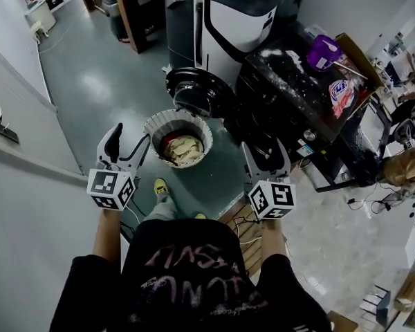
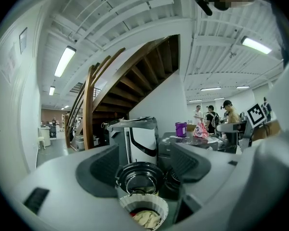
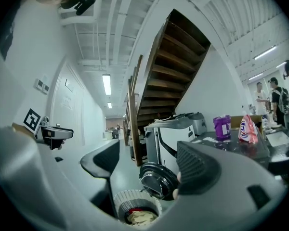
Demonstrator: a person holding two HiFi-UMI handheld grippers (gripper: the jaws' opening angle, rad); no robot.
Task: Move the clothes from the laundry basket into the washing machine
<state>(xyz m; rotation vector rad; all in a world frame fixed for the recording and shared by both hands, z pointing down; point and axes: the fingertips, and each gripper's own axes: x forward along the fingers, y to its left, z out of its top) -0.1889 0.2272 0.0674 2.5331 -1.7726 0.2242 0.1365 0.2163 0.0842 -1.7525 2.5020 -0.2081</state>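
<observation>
A round white ribbed laundry basket (image 1: 154, 125) stands on the green floor, holding beige and red clothes (image 1: 182, 147). Just behind it, the washing machine's round black door (image 1: 194, 88) hangs open from the dark machine (image 1: 263, 109). My left gripper (image 1: 131, 140) hovers at the basket's near left, open and empty. On the near right is my right gripper (image 1: 265, 151), also open with nothing between its fingers. In the left gripper view the basket (image 2: 143, 208) and door (image 2: 139, 177) show between the jaws of the gripper (image 2: 147, 167). The right gripper (image 3: 149, 165) frames the basket (image 3: 135, 208) too.
A purple container (image 1: 323, 50) and a pink bag (image 1: 340, 90) sit on the dark machine's top. A white and black machine (image 1: 228, 19) stands behind. A white wall (image 1: 21, 151) runs along the left. A wooden staircase (image 2: 130, 81) rises beyond; people (image 2: 212, 117) stand far right.
</observation>
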